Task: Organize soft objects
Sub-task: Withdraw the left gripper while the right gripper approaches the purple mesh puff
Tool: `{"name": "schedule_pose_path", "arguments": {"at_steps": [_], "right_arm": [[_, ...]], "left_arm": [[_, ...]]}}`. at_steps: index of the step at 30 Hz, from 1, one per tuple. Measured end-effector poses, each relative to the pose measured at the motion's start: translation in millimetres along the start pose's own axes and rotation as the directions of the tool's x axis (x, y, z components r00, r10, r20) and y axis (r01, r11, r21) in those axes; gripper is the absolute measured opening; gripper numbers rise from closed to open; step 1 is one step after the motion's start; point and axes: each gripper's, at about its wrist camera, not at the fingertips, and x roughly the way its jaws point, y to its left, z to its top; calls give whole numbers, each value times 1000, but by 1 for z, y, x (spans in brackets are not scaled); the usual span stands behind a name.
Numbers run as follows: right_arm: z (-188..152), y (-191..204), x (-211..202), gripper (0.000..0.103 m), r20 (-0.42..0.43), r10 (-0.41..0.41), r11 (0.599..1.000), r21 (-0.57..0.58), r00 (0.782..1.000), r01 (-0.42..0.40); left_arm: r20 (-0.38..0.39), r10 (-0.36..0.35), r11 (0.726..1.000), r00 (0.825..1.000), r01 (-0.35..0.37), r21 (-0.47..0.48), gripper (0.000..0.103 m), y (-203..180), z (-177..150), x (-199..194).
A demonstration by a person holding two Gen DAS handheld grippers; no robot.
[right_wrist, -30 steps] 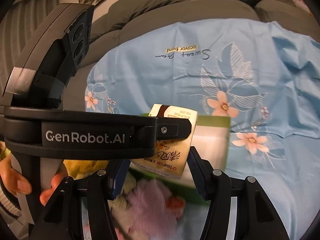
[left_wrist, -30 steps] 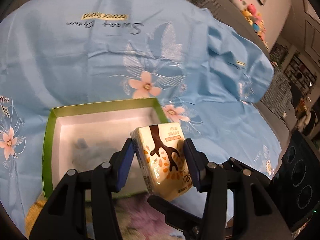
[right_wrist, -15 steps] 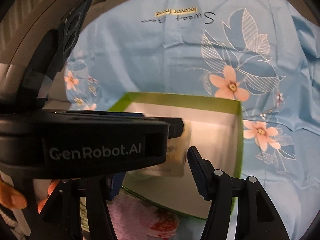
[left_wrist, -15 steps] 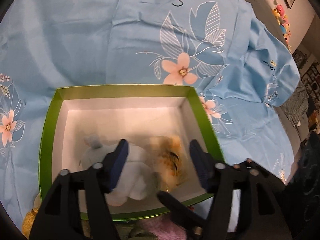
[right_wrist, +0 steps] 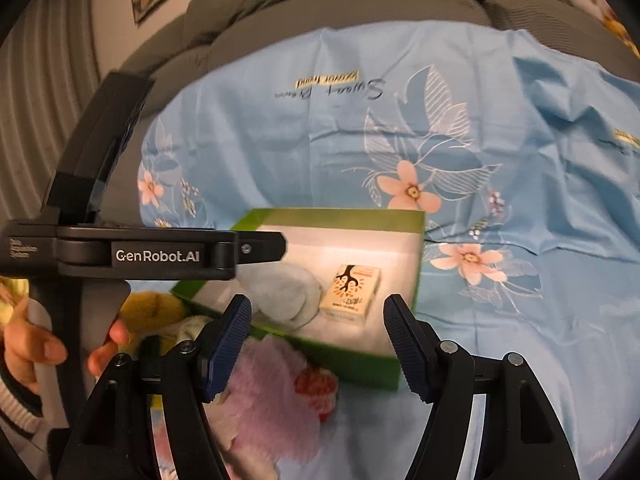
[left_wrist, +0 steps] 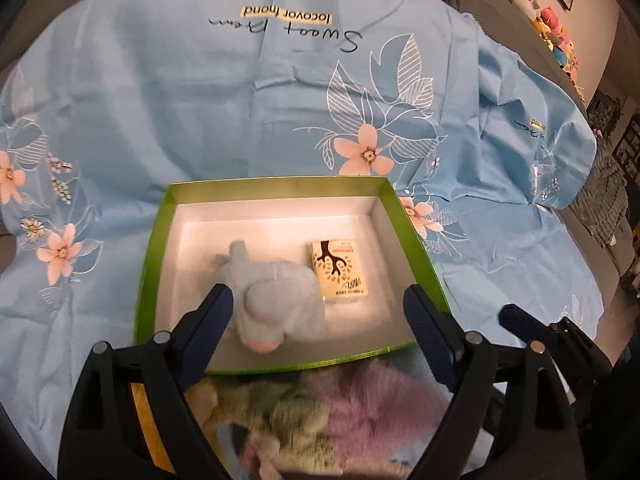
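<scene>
The tissue pack (left_wrist: 338, 272), cream with a brown tree print, lies flat on the white floor of the green-rimmed box (left_wrist: 276, 184), just beside a pale blue plush toy (left_wrist: 276, 300) that fills the box's middle. The box sits on a light blue sheet (left_wrist: 200, 112) printed with pink flowers and leaves, spread over a grey sofa (right_wrist: 320, 4); framed pictures hang on the wall behind, and a row of colourful plush toys (left_wrist: 556, 36) lines the sofa's far right end. In front of the box lies a heap of soft things: a pink knitted piece (right_wrist: 268, 396), a greenish plush (left_wrist: 296, 416) and something yellow (right_wrist: 156, 308).

The left gripper (left_wrist: 316, 328) tilts down over the box's near edge, its jaws having just been opening, now spread wide with nothing pinched. The right gripper (right_wrist: 318, 340) hovers alongside, jaws also just opened and empty. A hand (right_wrist: 40, 352) grips the left gripper's handle.

The heap is blurred and partly hidden behind the gripper frames, so its separate items are hard to tell apart.
</scene>
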Motion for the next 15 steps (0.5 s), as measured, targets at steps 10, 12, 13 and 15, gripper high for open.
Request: {"name": "schedule_pose_path", "arguments": {"at_steps": [10, 12, 13, 15], "right_arm": [[-36, 12, -46, 83, 11, 5, 998, 59, 1000, -6], [-42, 15, -50, 83, 6, 7, 998, 58, 1000, -7], [-46, 19, -54, 83, 7, 10, 999, 53, 1000, -10], [-50, 24, -58, 84, 6, 13, 999, 50, 1000, -13]], "left_arm": [[48, 40, 999, 998, -41, 30, 96, -14, -36, -38], [67, 41, 998, 997, -44, 35, 102, -15, -43, -45], [71, 44, 998, 997, -46, 38, 102, -15, -46, -49], [72, 37, 999, 997, -40, 35, 102, -15, -52, -56]]}}
